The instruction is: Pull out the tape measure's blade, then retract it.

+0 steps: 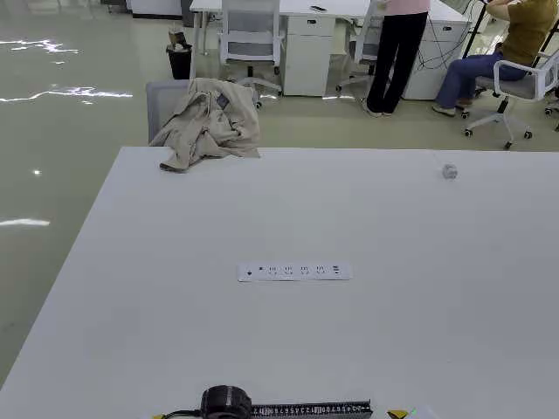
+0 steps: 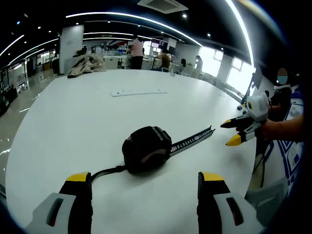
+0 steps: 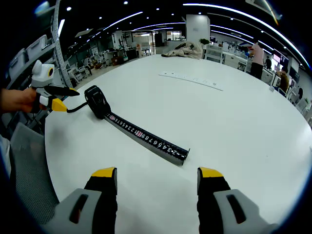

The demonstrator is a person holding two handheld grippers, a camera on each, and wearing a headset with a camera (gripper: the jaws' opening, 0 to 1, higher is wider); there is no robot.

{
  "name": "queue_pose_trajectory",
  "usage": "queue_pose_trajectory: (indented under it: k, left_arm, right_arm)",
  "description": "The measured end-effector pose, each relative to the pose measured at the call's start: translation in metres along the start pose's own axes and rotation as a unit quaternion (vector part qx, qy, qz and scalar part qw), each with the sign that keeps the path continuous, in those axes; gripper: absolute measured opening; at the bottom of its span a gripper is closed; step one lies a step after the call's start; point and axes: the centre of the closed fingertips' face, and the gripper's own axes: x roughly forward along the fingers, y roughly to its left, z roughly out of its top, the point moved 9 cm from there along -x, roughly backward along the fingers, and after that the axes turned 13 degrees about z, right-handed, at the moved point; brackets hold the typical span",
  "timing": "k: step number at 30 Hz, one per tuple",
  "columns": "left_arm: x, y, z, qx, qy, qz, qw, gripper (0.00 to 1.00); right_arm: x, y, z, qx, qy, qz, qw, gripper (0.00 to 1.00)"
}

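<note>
A black tape measure (image 1: 225, 403) lies at the near edge of the white table (image 1: 288, 218), with its blade (image 1: 310, 408) drawn out flat to the right. In the left gripper view the case (image 2: 146, 148) sits just ahead of my left gripper (image 2: 144, 180), which is open and holds nothing. A black wrist loop runs from the case toward the left jaw. In the right gripper view the numbered blade (image 3: 146, 139) ends just ahead of my right gripper (image 3: 156, 173), also open and empty. The case (image 3: 96, 100) lies at the blade's far end.
A white power strip (image 1: 294, 271) lies mid-table and a small grey object (image 1: 449, 171) at the far right. A beige jacket (image 1: 208, 122) hangs over a chair at the far edge. People stand and sit by desks behind.
</note>
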Motion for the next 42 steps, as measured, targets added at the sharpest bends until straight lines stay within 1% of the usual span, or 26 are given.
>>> queue_pose_trajectory:
  k: [4, 8, 9, 13, 16, 17, 22, 26, 30, 34, 39, 42]
  left_arm:
    - [-0.005, -0.002, -0.001, -0.02, -0.006, 0.007, 0.9997, 0.88]
    - [-0.01, -0.004, -0.006, -0.032, -0.009, 0.015, 0.9993, 0.91]
    - [-0.012, -0.005, -0.007, -0.034, -0.01, 0.016, 0.9992, 0.91]
    - [-0.019, -0.006, -0.01, -0.042, -0.014, 0.021, 0.9988, 0.92]
    - [-0.024, -0.006, -0.012, -0.048, -0.019, 0.025, 0.9984, 0.92]
    - [-0.027, -0.006, -0.012, -0.051, -0.022, 0.031, 0.998, 0.92]
    - [-0.036, -0.008, -0.012, -0.055, -0.031, 0.033, 0.9974, 0.94]
    - [-0.042, -0.008, -0.013, -0.064, -0.031, 0.035, 0.9969, 0.96]
    - [-0.048, -0.011, -0.013, -0.063, -0.032, 0.034, 0.9969, 0.98]
    - [-0.05, -0.011, -0.015, -0.064, -0.031, 0.035, 0.9969, 0.99]
    - [-0.056, -0.012, -0.015, -0.064, -0.029, 0.034, 0.9969, 1.0]
    - [-0.06, -0.013, -0.016, -0.066, -0.025, 0.038, 0.9968, 1.0]
  right_arm:
    - [-0.002, 0.008, -0.003, 0.005, -0.005, 0.0, 1.0, 0.71]
    - [-0.007, 0.014, -0.003, 0.032, -0.026, -0.007, 0.9991, 0.76]
    - [-0.008, 0.016, -0.002, 0.033, -0.034, -0.007, 0.9989, 0.76]
    - [-0.01, 0.025, 0.0, 0.027, -0.036, -0.009, 0.9989, 0.76]
    - [-0.013, 0.028, 0.001, 0.032, -0.043, -0.012, 0.9985, 0.78]
    - [-0.013, 0.03, 0.001, 0.035, -0.047, -0.013, 0.9982, 0.79]
    - [-0.016, 0.039, 0.001, 0.035, -0.052, -0.018, 0.9979, 0.82]
    - [-0.02, 0.045, 0.002, 0.04, -0.057, -0.021, 0.9974, 0.85]
    - [-0.025, 0.05, 0.002, 0.045, -0.064, -0.027, 0.9966, 0.88]
    - [-0.031, 0.057, 0.002, 0.053, -0.073, -0.031, 0.9955, 0.9]
    - [-0.04, 0.069, 0.001, 0.056, -0.08, -0.034, 0.9946, 0.94]
    - [-0.044, 0.079, 0.001, 0.061, -0.08, -0.028, 0.9945, 0.97]
